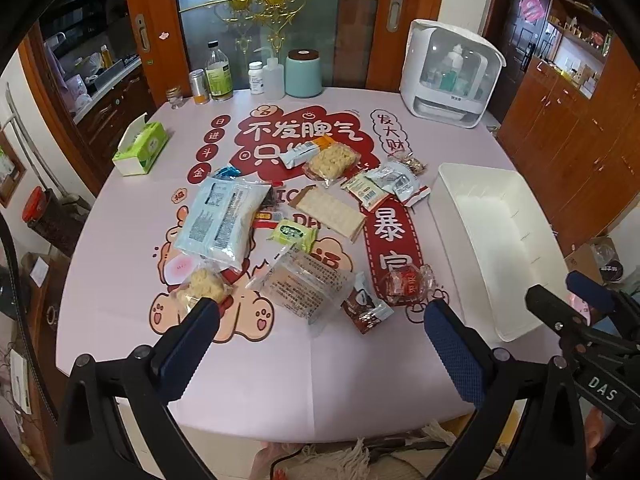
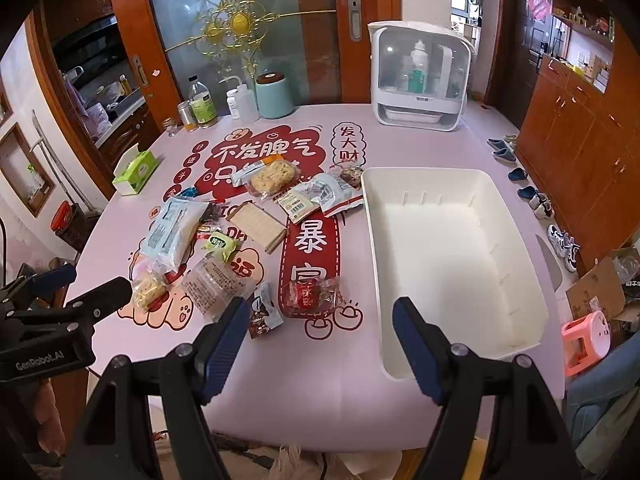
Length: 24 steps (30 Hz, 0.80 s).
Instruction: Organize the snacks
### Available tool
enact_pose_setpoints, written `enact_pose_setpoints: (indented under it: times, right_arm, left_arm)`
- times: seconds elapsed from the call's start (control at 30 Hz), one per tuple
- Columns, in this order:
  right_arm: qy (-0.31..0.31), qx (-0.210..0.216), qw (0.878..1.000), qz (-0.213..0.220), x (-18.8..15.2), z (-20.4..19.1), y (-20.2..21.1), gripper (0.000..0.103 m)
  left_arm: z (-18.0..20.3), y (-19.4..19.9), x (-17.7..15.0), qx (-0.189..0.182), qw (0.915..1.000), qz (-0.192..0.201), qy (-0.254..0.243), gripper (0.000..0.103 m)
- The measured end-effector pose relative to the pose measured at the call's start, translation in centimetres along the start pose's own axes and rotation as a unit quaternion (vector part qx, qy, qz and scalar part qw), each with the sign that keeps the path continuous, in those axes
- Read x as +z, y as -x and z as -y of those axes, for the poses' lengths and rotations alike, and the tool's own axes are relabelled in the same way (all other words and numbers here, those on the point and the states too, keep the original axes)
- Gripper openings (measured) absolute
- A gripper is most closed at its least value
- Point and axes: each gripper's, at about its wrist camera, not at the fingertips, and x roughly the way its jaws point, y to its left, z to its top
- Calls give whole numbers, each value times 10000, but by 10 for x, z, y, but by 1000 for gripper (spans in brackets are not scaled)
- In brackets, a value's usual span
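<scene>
Hovering above the near edge of the pink counter (image 1: 120, 280), the left gripper (image 1: 320, 320) has its jaws spread wide with nothing between them, and the right gripper (image 2: 320, 320) stands partly open and likewise empty.

The snacks lie loose in a heap across the middle of the counter, on its red printed lettering. Nearest the left gripper are a clear wrapped cake (image 1: 304, 280), a small brown-and-blue packet (image 1: 366, 308) touching its corner, a red candy in clear wrap (image 1: 404, 284) and a pale noodle puck (image 1: 200, 288) just beside the left finger. Behind them sit a large pale-blue bag (image 1: 220, 220), a small green packet (image 1: 292, 234), a sleeve of crackers (image 1: 332, 210), a second noodle cake (image 1: 332, 160) and several small sachets overlapping one another.

The white bin (image 2: 536, 280) stands to the right of the heap, open-topped, with nothing inside; the outermost sachets lie just beside its far left corner.

Along the far edge stand things apart from the snacks: a green tissue box (image 1: 140, 148) at the left, a glass bottle (image 1: 218, 72), a small metal tin (image 1: 199, 86), a white pill jar (image 1: 256, 77), a squeeze bottle (image 1: 274, 76), a teal canister (image 1: 303, 72) and a white domed cabinet (image 1: 452, 68) at the right. None of these sits between the heap and the bin.
</scene>
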Motion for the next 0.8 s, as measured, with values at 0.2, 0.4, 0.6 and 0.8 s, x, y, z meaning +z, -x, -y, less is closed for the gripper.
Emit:
enact_pose_setpoints:
  times: [0.2,0.4,0.6,0.8]
  right_arm:
    - [31,37,10000,-22,1,0,1,75]
    - [56,64,9999,-54,1,-2,0,75]
    - [77,93,9999,-88,2,-2,-2,75]
    - [126,126,9998,-89,3,-6,-3,75]
  left_arm:
    - [-1,1,-1,25,10000,-5,2,102]
    - [-4,1,-4,25,10000,-26,42,102]
    - [-6,1,-6,62,10000,-18,30,102]
    - [-8,4,-6,143,9999,18,44,102]
